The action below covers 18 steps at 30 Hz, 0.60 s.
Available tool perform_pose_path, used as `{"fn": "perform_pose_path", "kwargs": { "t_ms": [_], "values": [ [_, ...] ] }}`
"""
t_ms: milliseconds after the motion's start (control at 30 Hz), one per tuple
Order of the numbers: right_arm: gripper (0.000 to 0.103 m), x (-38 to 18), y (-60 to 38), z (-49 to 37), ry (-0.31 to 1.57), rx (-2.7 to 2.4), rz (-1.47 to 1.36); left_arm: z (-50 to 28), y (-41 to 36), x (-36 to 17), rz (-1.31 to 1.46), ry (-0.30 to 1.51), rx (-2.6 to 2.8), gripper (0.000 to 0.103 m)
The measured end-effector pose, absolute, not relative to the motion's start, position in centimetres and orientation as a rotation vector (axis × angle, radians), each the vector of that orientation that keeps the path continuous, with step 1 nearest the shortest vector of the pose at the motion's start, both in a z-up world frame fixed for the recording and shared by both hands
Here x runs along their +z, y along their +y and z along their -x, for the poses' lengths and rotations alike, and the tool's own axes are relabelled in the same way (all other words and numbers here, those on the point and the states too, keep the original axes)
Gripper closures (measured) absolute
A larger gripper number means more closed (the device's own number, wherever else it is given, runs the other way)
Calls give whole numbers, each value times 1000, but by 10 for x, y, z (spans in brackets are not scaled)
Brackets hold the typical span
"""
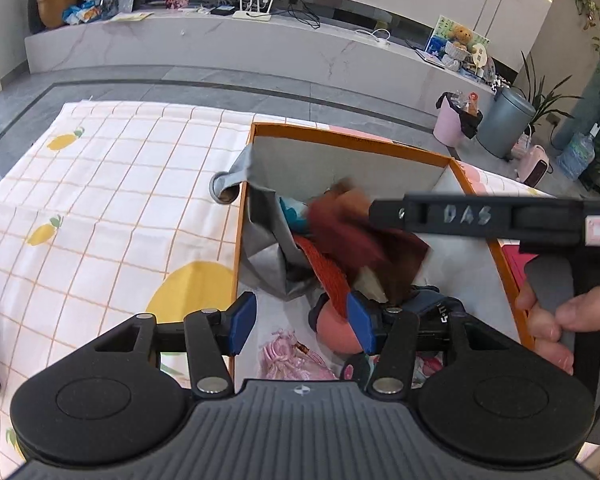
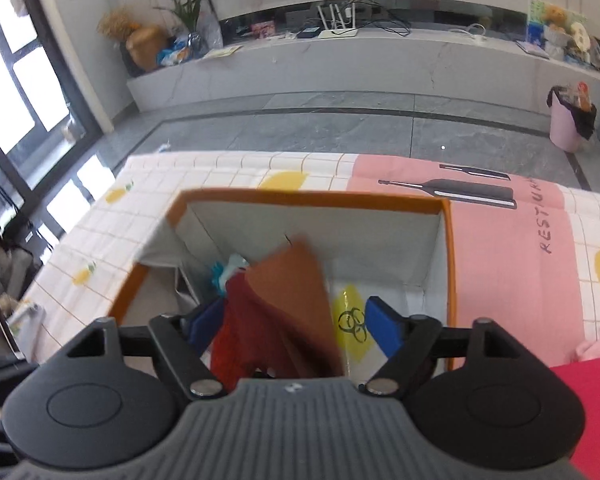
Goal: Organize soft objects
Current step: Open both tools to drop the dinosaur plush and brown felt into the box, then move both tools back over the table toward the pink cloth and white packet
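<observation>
The right hand-held gripper [image 2: 296,326] stood released over the orange-rimmed box [image 2: 446,248], so the blurred brown-and-red cloth [image 2: 284,312] dropped between its jaws. The left hand-held gripper [image 1: 300,322] waited empty, jaws apart, above the box's contents.

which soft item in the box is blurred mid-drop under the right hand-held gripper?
The dark red and brown cloth, between the open right hand-held gripper pads; the pink frilly item lies sharp on the box floor.

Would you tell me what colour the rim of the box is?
The box's rim is orange, with pale grey-white inner walls; the right wrist view shows it best.
</observation>
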State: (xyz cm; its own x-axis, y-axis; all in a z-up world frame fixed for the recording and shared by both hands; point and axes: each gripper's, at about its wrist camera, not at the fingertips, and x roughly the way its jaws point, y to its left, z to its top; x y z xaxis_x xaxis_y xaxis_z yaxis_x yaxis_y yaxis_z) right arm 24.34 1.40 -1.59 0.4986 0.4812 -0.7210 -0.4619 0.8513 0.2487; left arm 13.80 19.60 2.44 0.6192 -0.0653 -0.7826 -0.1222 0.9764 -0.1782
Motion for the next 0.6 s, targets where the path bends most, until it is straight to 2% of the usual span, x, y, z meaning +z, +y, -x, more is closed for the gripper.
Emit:
{"fn": "perform_pose_path", "kwargs": {
  "t_ms": [33,200,600],
  "values": [
    [15,-14,13,-243,883,566,-24,-136,196,25,230,905,34,41],
    [4,-10,13,-238,874,565,11,-132,194,28,244,915,47,41],
    [3,8,-3,-226,866,523,6,-122,189,46,233,904,87,41]
  ]
}}
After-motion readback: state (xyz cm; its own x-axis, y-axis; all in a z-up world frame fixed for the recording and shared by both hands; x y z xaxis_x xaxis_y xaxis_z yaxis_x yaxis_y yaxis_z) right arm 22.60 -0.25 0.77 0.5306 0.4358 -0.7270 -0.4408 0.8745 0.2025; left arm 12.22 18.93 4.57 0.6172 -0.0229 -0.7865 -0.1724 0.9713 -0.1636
